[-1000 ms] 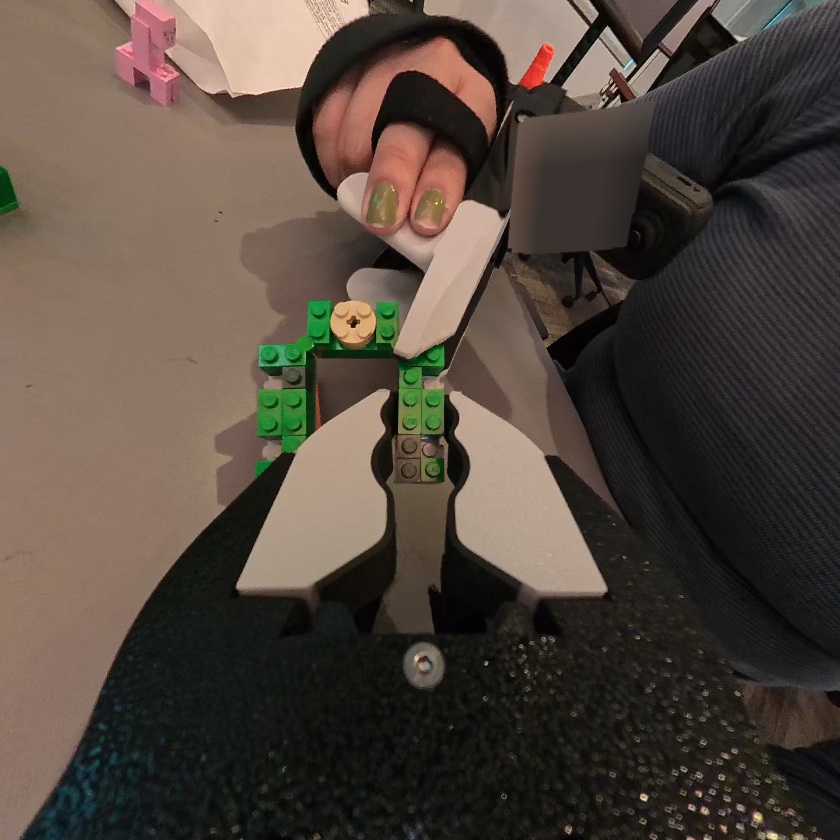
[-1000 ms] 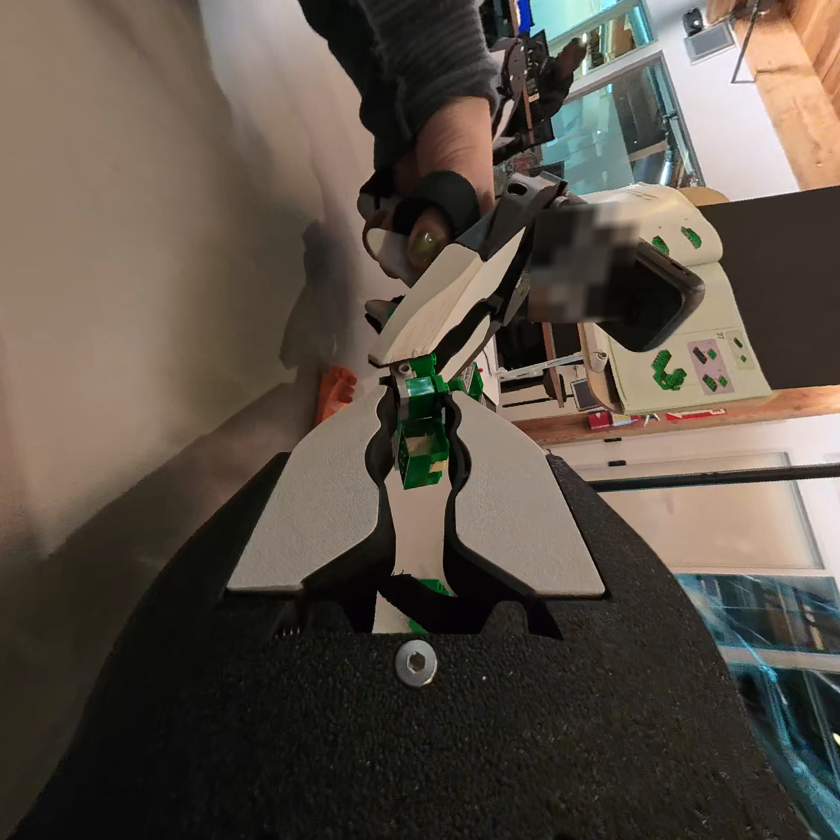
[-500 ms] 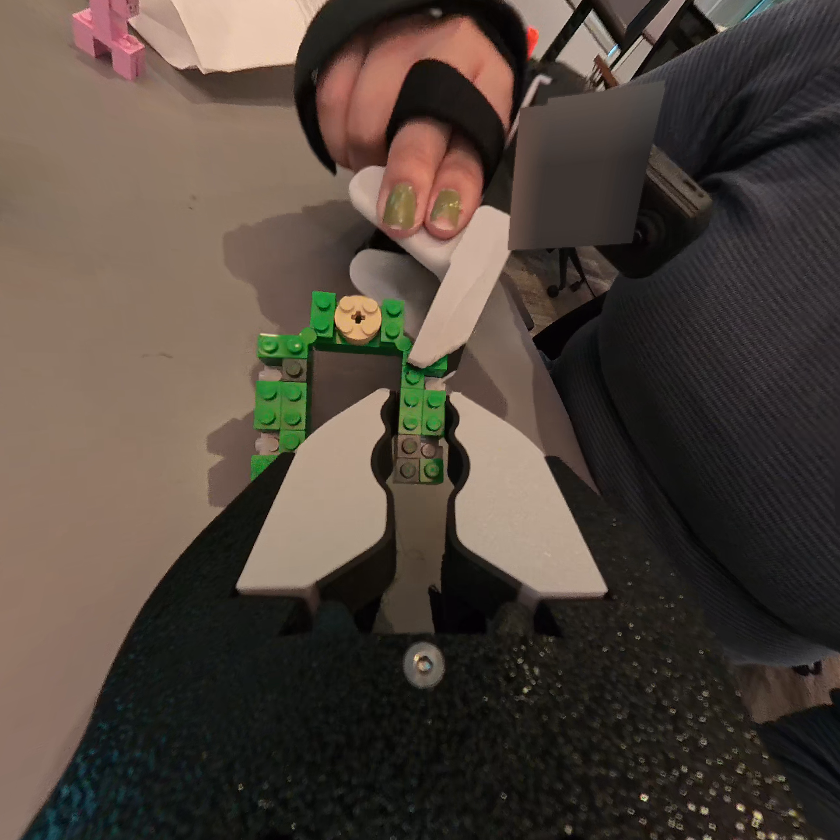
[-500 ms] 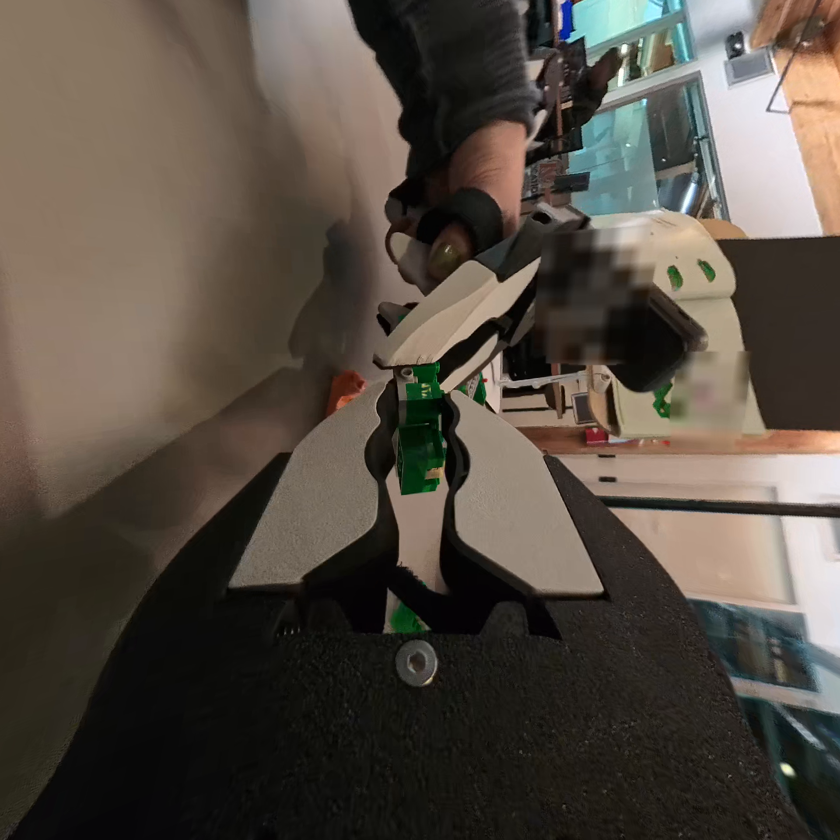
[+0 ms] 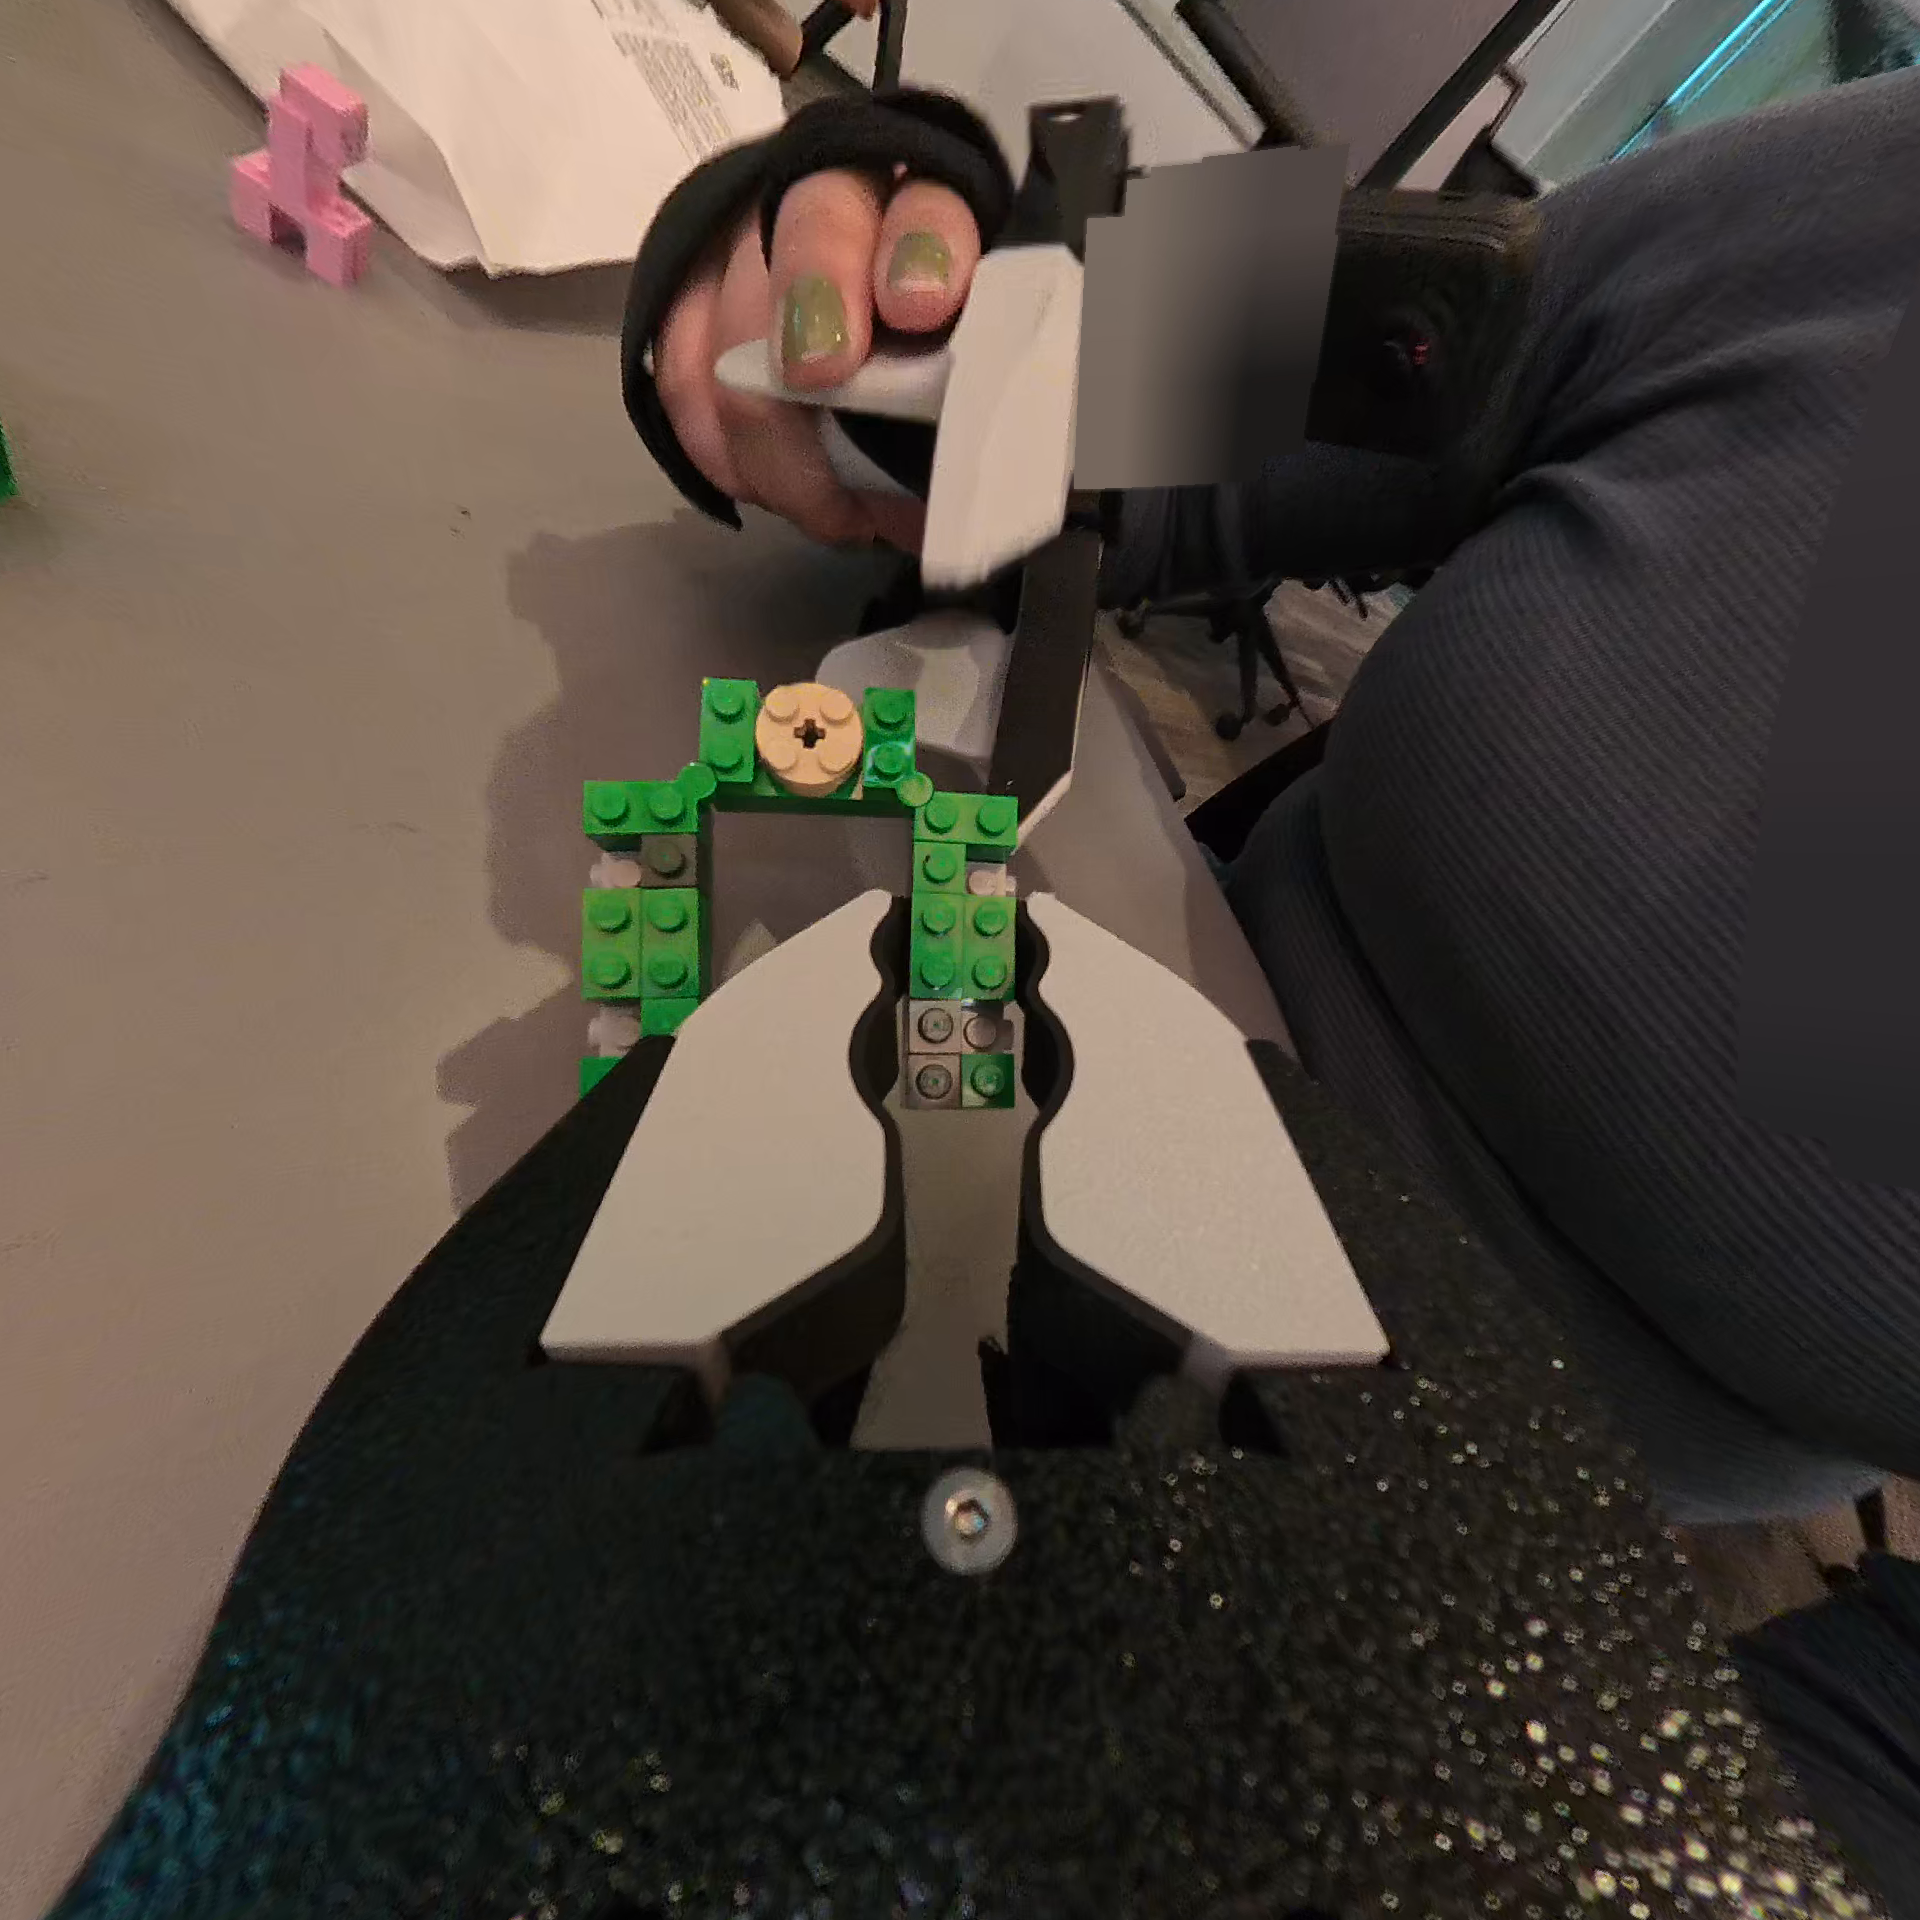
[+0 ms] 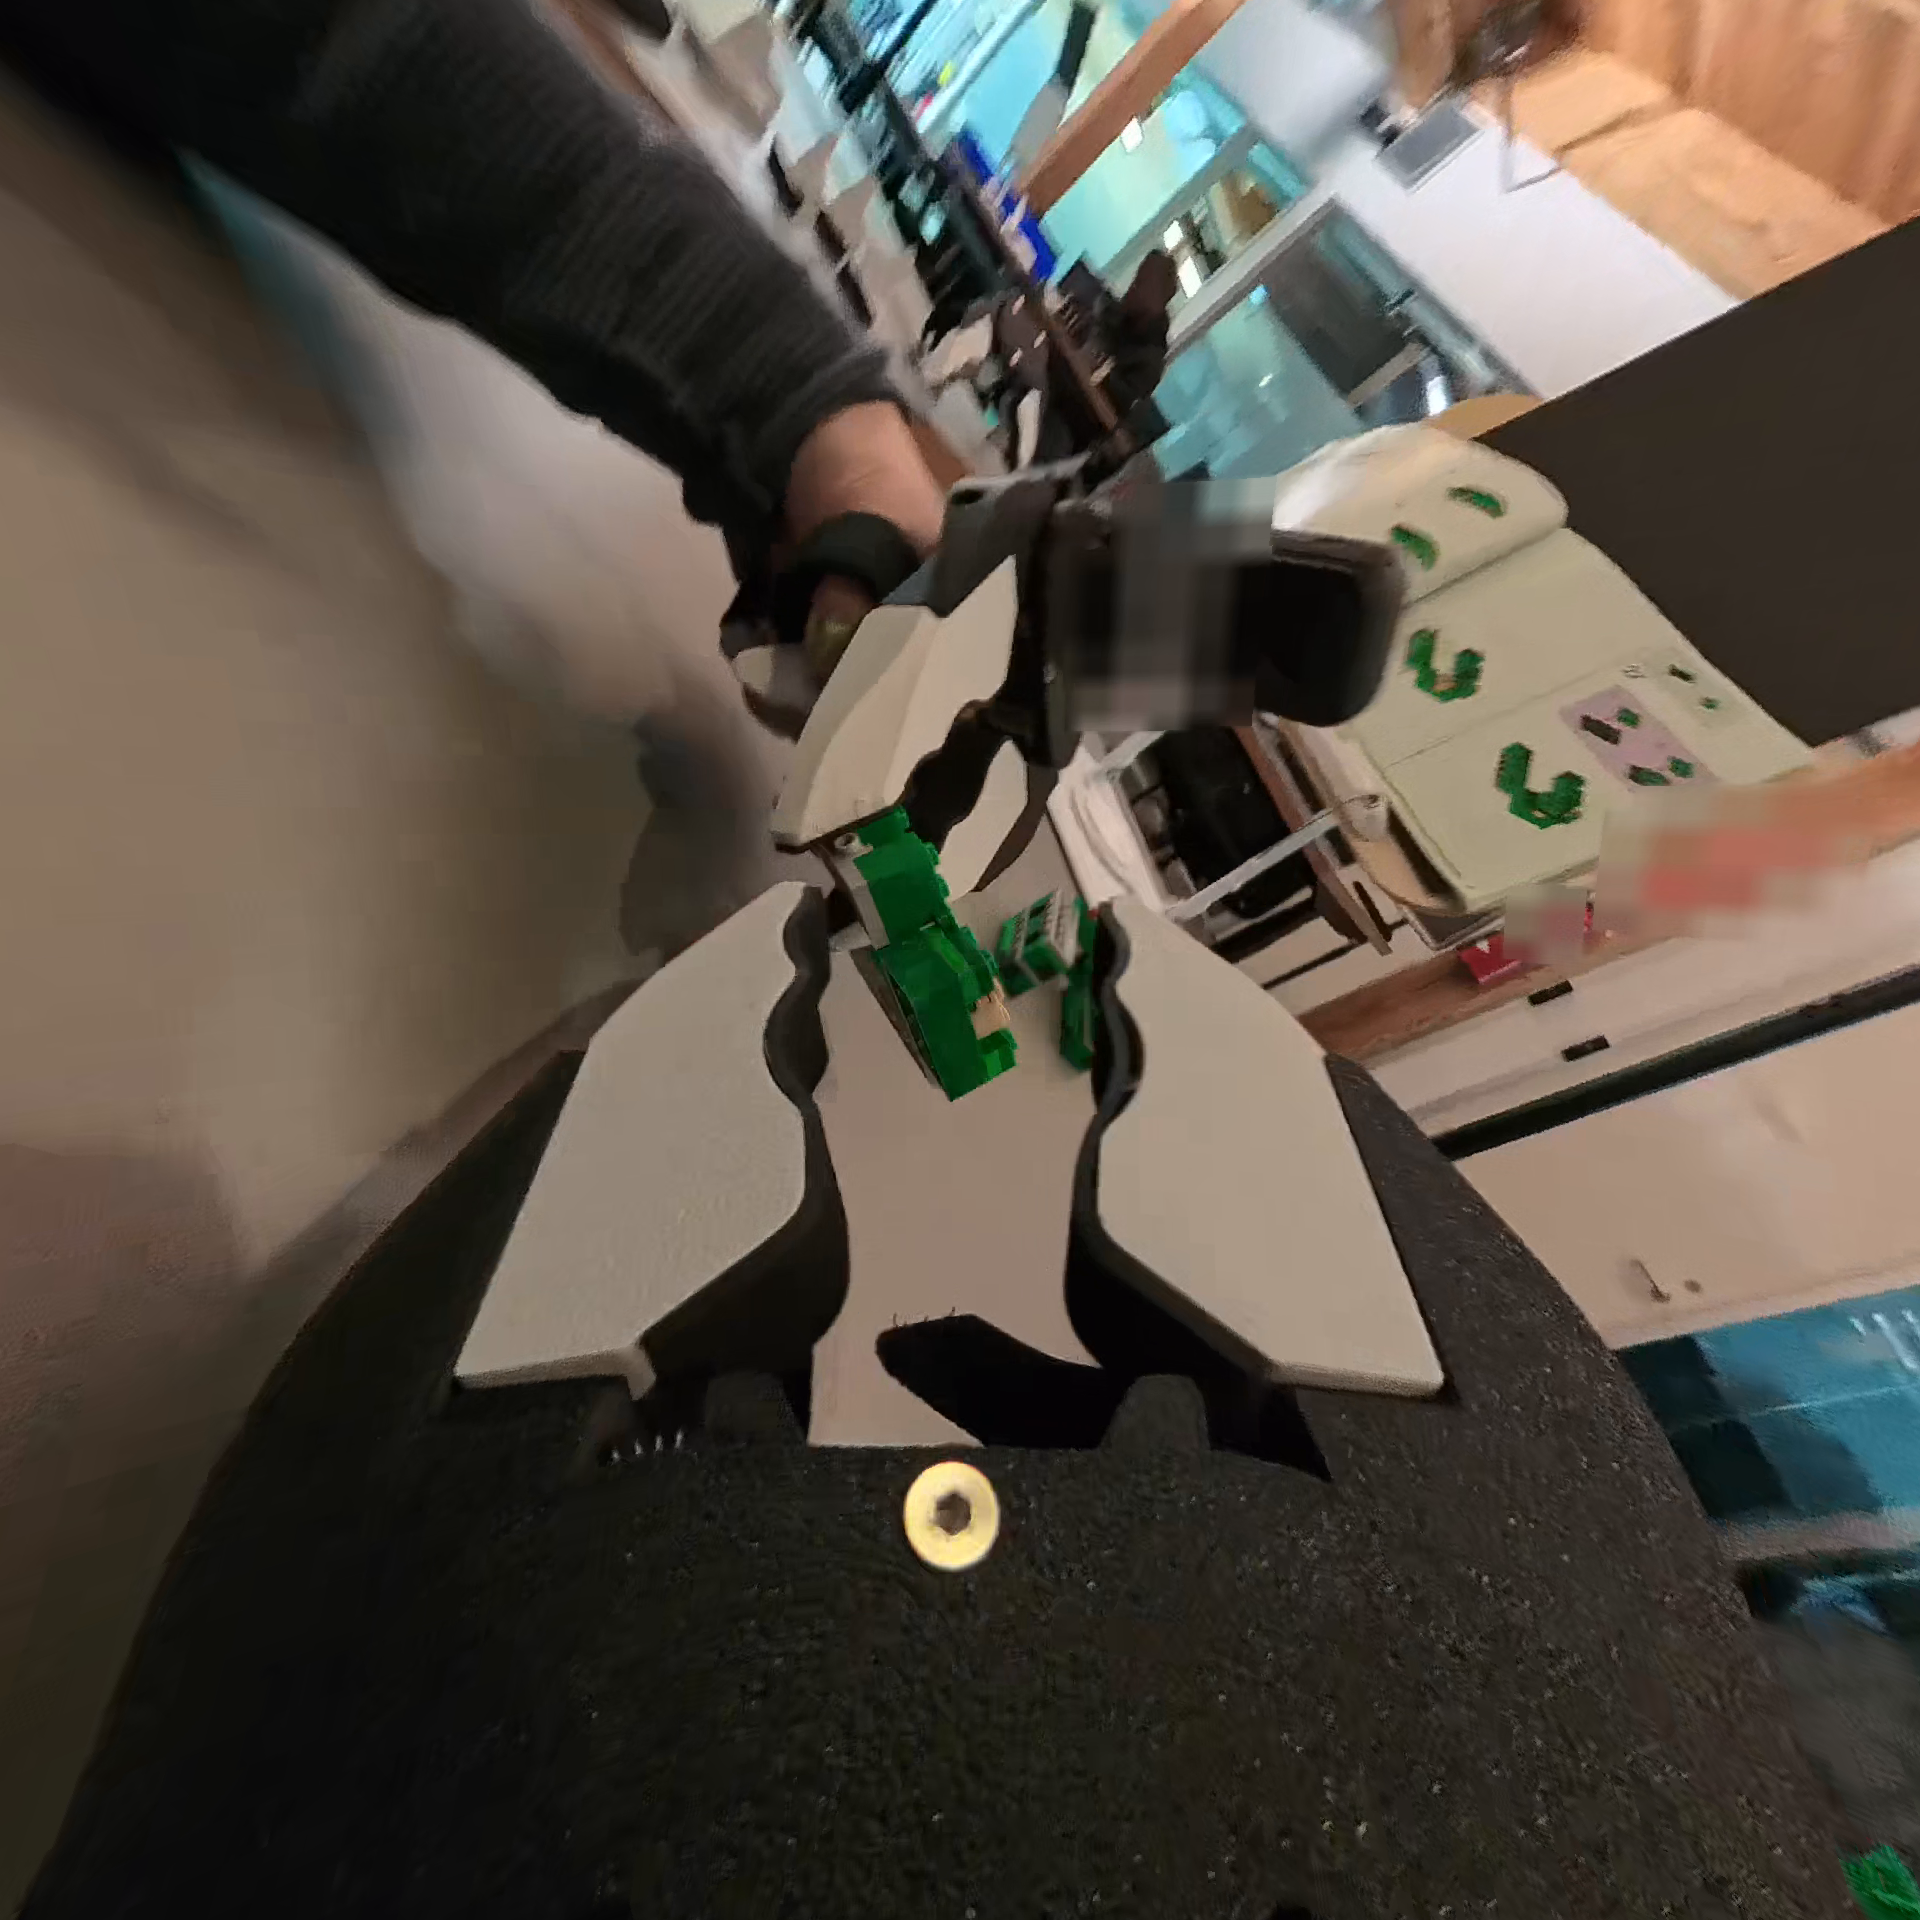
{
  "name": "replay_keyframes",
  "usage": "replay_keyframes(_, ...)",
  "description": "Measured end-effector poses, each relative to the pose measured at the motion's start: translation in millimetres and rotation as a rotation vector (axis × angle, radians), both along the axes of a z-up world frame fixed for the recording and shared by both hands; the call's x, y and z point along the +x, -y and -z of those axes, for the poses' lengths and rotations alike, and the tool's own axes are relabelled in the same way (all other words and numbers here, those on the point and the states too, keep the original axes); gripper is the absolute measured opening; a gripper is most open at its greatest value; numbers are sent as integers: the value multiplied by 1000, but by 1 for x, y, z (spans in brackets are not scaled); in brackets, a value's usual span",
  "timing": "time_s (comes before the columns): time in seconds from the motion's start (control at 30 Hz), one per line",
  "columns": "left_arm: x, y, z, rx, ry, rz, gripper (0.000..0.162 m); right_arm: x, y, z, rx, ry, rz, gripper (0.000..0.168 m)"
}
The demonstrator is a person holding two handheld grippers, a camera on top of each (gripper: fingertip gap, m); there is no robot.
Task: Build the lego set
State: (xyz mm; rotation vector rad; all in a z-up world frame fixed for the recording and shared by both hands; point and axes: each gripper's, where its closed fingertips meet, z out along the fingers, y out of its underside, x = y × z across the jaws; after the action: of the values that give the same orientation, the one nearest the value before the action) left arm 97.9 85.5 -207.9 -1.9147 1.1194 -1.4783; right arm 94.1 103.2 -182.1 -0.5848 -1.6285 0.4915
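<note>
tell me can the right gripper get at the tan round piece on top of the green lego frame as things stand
Probably yes. The right gripper is open and close to the green lego frame, which the left gripper holds by one side. The tan round piece sits uncovered at the frame's far end, facing up.

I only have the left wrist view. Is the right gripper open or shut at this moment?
Observer: Open. The right wrist view shows the right gripper with its fingers spread wide, gripping nothing.
Operator: Any loose pieces near it?
Observer: Yes, a small green piece sits just beyond the green build.
Operator: Can you see the instructions?
Observer: An instruction booklet is open farther back, on that view's right side.
</note>
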Motion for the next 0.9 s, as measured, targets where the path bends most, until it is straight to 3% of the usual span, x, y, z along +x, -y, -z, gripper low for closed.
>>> replay_keyframes(0.13, -11, 1, -18, 37, 87, -15, 19, 5, -6, -26, -71, -207, 13, 51)
replay_keyframes(0.23, -26, -2, -21, 127, 55, -110, 19, 6, -19, -21, -105, -251, 81, 46)
replay_keyframes(0.53, -134, 2, 21, 345, -581, -582, 19, -16, -44, -18, -293, -277, 252, 35)
replay_keyframes(0.73, -148, 25, 54, 296, -677, -553, 19, -45, -14, -21, -369, -308, 288, 29)
replay_keyframes(0.9, -147, 30, 62, 253, -631, -532, 29, -72, -3, -16, -417, -293, 325, 28)
